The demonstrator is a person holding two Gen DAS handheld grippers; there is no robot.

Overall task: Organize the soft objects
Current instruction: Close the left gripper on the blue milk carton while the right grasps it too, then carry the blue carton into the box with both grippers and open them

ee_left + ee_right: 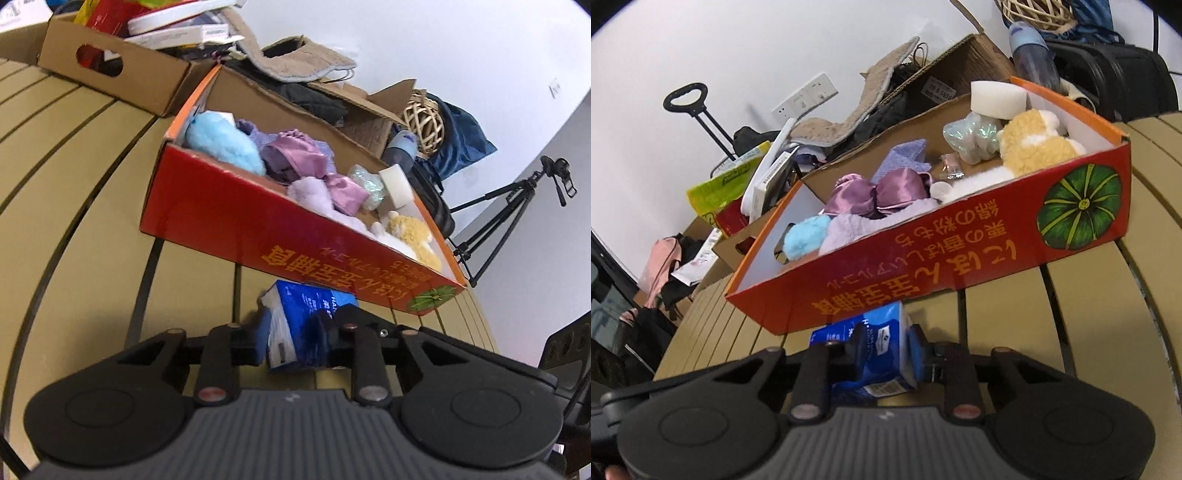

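Only the right view shows the red box's pumpkin picture.

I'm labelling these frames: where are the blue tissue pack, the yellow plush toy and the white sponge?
blue tissue pack (882,354): right wrist view, on its blue front face.
yellow plush toy (1034,147): right wrist view, on its fuzzy body.
white sponge (997,96): right wrist view, on its side face.

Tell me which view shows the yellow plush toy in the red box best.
The right wrist view: the yellow plush toy sits large and mostly unobstructed at the pumpkin-printed end of the red box, beside the white sponge. The left wrist view shows it smaller, partly hidden behind the box wall.
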